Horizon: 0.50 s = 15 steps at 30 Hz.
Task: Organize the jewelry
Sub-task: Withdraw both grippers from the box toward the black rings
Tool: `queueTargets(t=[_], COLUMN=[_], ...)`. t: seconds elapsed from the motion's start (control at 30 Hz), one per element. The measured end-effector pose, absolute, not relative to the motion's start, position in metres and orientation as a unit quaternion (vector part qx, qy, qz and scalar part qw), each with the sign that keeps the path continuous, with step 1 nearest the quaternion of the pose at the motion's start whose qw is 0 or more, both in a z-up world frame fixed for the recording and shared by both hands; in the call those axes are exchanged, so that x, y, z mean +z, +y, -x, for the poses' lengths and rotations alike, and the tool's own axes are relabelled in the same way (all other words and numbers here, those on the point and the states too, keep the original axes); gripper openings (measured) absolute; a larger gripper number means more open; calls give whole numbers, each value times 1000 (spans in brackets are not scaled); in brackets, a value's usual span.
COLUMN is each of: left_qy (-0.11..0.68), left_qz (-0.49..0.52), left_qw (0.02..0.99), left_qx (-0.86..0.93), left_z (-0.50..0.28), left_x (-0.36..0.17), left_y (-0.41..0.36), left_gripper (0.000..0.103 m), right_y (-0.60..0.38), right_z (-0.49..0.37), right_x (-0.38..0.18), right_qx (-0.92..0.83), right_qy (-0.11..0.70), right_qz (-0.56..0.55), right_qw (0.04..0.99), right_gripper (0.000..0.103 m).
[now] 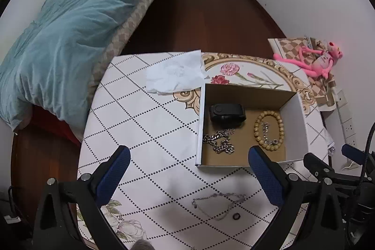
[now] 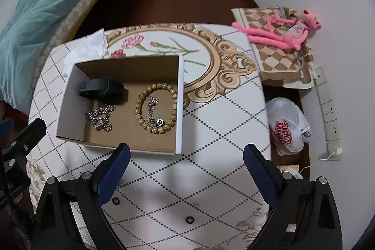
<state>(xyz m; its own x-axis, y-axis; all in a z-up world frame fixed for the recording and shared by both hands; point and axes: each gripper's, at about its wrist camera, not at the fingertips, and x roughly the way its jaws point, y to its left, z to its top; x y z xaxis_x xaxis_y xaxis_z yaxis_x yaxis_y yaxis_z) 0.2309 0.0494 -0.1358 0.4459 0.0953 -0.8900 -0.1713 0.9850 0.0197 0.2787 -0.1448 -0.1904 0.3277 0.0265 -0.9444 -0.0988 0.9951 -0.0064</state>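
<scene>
Both tools wide open, holding nothing: left tool (image 1: 188, 176), right tool (image 2: 186, 170). Box (image 1: 200, 123) already holds four pieces. Thin necklace (image 1: 218, 204) and rings (image 2: 189, 219) remain near on the tabletop (image 1: 145, 123); next move likely needs a low pinch.

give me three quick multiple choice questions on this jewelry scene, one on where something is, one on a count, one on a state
1. Where does the thin silver necklace lie?
A. in the box
B. on the table in front of the box
C. on the bed

2. How many small dark rings lie on the table in the right wrist view?
A. one
B. two
C. four

3. How are the left gripper and right gripper?
A. both open, holding nothing
B. both shut on a chain
C. one holds the bead bracelet

Answers:
1 B: it rests on the tablecloth, outside the cardboard box.
2 B: one ring sits by the left finger, another ring nearer the middle.
3 A: the blue fingers stand wide apart with only table between them.
</scene>
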Motion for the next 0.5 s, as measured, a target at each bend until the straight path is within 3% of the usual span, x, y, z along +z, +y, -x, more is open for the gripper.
queueTargets(t=[0.5], left_qy=[442], left_qz=[43], left_qw=[893], left_qx=[73], left_z=[-168], left_x=[-55], left_y=[37], left_gripper=[103], right_y=[-157], right_z=[-212], right_x=[-94], right_qx=[31], right_qy=[482], right_qz=[23], right_qw=[875], right_gripper=[98])
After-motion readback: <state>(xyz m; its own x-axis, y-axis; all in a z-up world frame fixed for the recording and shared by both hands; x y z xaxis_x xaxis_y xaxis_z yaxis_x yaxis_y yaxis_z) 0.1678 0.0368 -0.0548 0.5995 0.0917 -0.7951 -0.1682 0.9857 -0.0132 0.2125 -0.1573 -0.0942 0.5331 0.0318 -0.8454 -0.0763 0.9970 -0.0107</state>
